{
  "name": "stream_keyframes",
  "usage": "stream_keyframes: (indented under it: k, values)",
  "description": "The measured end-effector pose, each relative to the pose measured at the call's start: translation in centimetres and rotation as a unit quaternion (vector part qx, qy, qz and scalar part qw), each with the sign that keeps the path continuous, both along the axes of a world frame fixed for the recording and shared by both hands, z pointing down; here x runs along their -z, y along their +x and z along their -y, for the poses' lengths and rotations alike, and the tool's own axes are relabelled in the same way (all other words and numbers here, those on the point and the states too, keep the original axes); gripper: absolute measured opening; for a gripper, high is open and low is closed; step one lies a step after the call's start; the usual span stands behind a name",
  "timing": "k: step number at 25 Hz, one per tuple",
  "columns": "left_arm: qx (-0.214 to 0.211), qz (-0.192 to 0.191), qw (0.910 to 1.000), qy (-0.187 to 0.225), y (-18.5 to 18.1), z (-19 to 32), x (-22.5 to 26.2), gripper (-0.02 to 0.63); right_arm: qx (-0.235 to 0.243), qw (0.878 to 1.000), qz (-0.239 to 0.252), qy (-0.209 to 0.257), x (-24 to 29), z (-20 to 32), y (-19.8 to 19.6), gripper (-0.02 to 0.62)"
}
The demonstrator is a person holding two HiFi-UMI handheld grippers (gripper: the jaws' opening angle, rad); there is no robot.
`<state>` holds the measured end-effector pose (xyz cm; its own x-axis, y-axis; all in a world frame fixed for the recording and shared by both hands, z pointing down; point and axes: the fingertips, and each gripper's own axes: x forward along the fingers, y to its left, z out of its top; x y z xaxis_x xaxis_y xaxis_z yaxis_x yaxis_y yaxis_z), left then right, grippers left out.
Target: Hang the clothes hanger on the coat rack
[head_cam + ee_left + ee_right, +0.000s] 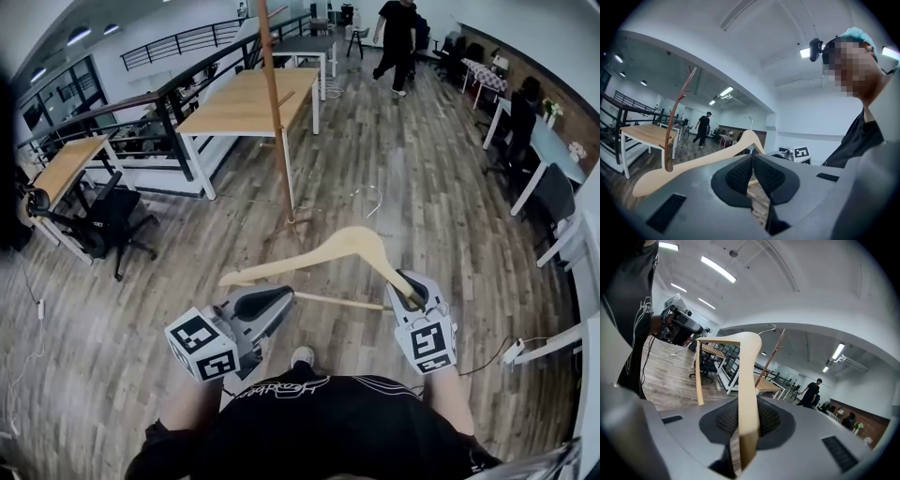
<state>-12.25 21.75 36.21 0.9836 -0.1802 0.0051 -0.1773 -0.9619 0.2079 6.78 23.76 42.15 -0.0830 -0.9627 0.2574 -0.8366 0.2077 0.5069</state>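
Two grippers: both low in front of me, with the hanger (328, 248) spanning between them.
Right gripper (410, 295): clamped on the hanger's right shoulder end. The wood stands upright between my pads, jaws narrow.
Left gripper (279, 298): jaws almost together, at the hanger's left half. The lower bar (342, 302) shows through the slit; my read is that it runs underneath and isn't pinched.
Hanger axis: crosswise, left to right in front of me, peak pointing away from me.
Hook (373, 199): thin wire on the far side of the peak, facing the rack.
Coat rack (277, 122): ahead past the hanger, well apart. The pole foot sits between my two grippers, slightly nearer the left.
Pegs (690, 75): high on the pole, above the hanger.
Next move, my guess: right gripper carries the hanger forward and up, hook leading.
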Motion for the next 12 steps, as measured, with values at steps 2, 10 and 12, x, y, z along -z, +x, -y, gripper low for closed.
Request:
stream_keyframes:
  k: [2,10,12]
  values:
    - [0.001,0.002,0.9999,-0.012,0.1,1.6,-0.7,0.017,-0.001,1.000,0.005,-0.010,-0.9,1.3,0.2,0.098]
    - [0.007,0.002,0.9986,-0.053,1.3,10.5,-3.0,0.017,-0.016,0.999,0.014,-0.039,-3.3,8.8,2.2,0.098]
    - [0.008,0.001,0.9984,-0.056,1.8,13.3,-3.0,0.017,-0.018,0.999,0.014,-0.045,-3.5,11.3,2.6,0.099]
